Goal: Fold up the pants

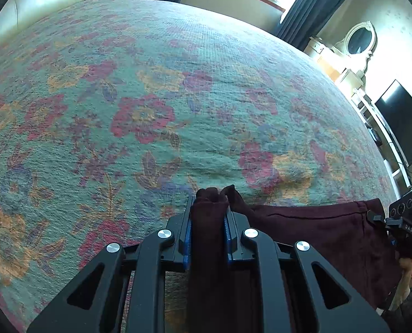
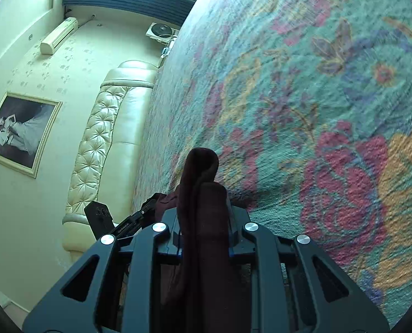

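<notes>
Dark maroon pants [image 1: 311, 230] hang stretched between both grippers above a floral bed cover. My left gripper [image 1: 208, 208] is shut on a bunched corner of the pants, the cloth squeezed between its blue pads and poking out past the tips. From there the pants' edge runs right to the right gripper [image 1: 400, 219], seen at the frame's right side. In the right wrist view my right gripper [image 2: 203, 194] is shut on another bunched fold of the pants [image 2: 203, 172], which sticks up beyond the fingertips. The left gripper [image 2: 131, 222] shows at its lower left.
The teal, pink and orange floral bed cover [image 1: 156, 105] fills most of both views. A cream tufted headboard [image 2: 106, 138] and a framed picture [image 2: 20, 133] are on one side. A television [image 1: 402, 122], a white dresser with an oval mirror [image 1: 360, 38] and dark curtains [image 1: 311, 8] line the other walls.
</notes>
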`<state>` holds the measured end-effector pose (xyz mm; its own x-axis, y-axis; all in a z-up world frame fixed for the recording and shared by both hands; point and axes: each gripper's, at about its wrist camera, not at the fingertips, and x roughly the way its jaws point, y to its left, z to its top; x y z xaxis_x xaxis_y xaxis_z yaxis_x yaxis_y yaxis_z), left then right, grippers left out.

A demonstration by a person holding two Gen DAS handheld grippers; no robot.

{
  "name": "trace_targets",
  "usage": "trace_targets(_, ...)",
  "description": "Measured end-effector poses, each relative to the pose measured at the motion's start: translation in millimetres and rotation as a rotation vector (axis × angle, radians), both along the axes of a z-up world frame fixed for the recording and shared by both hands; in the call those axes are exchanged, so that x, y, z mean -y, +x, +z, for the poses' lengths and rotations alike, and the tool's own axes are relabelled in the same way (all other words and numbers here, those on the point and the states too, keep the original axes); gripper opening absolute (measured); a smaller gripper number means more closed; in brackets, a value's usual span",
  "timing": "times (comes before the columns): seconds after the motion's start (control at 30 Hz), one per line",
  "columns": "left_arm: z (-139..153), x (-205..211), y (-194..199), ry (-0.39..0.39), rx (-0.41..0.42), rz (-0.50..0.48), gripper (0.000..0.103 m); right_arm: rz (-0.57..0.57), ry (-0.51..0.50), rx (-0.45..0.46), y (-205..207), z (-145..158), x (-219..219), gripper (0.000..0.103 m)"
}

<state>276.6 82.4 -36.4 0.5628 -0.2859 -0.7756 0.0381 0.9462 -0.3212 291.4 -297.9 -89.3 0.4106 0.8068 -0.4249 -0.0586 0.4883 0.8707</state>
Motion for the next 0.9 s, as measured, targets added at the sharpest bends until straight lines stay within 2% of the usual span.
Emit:
trace_targets(0.13,16.6,-9.2,10.2,0.026,0.057,0.044,0.014,-0.017,0.038,0.034,9.9,5.4,-3.3,0.02)
trace_targets(0.17,18.2,-14.1,13.8,0.045,0.067,0.08,0.0,-0.023,0.039,0.029,13.5,2.3,-3.7,0.02)
trace_targets(0.2,15.8,-20.2,19.3,0.039,0.053,0.101,0.0,-0.029,0.031,0.013,17.1,-3.2,-3.8,0.02)
trace_targets(0.23,8.8,-27.1,27.8,-0.002,0.007,0.096,0.0,-0.038,0.014,-0.008,20.0,-9.9,-3.1,0.02)
trace_targets(0.3,-5.4,-38.6,34.0,-0.079,-0.069,0.1,0.0,-0.045,0.055,-0.036,22.0,-22.5,1.9,0.02)
trace_targets(0.37,-9.7,-44.6,28.1,-0.095,-0.067,0.086,0.0,-0.031,0.075,-0.038,22.7,-21.5,4.0,0.022)
trace_targets(0.43,-11.3,-47.8,17.5,-0.091,-0.068,0.062,0.009,-0.016,0.071,-0.04,21.6,-16.8,7.1,0.03)
trace_targets(0.5,-9.7,-55.2,0.7,-0.087,-0.06,0.1,0.053,-0.026,0.071,-0.024,16.6,-8.5,16.1,0.048)
trace_targets(0.53,-7.6,-62.0,-9.8,-0.104,-0.039,0.125,0.06,-0.039,0.076,-0.01,12.2,-3.0,23.0,0.054)
trace_targets(0.57,-6.4,-67.9,-18.9,-0.154,-0.028,0.114,0.073,-0.056,0.075,-0.004,7.2,1.5,30.0,0.061)
trace_targets(0.6,-7.0,-72.7,-27.0,-0.213,-0.03,0.092,0.077,-0.067,0.072,0.002,2.6,5.6,36.4,0.068)
trace_targets(0.63,-7.5,-75.4,-36.4,-0.248,-0.042,0.088,0.077,-0.076,0.059,0.01,-3.6,10.2,42.7,0.071)
trace_targets(0.7,-7.3,-76.3,-57.5,-0.267,-0.046,0.086,0.083,-0.09,0.009,0.015,-14.8,17.4,50.2,0.082)
trace_targets(0.8,-6.8,-70.5,-86.4,-0.291,-0.042,0.044,0.084,-0.081,-0.067,0.014,-33.6,24.9,56.1,0.087)
trace_targets(0.9,-10.5,-63.1,-110.2,-0.358,-0.058,0.004,0.085,-0.077,-0.074,-0.018,-53.0,25.3,60.5,0.091)
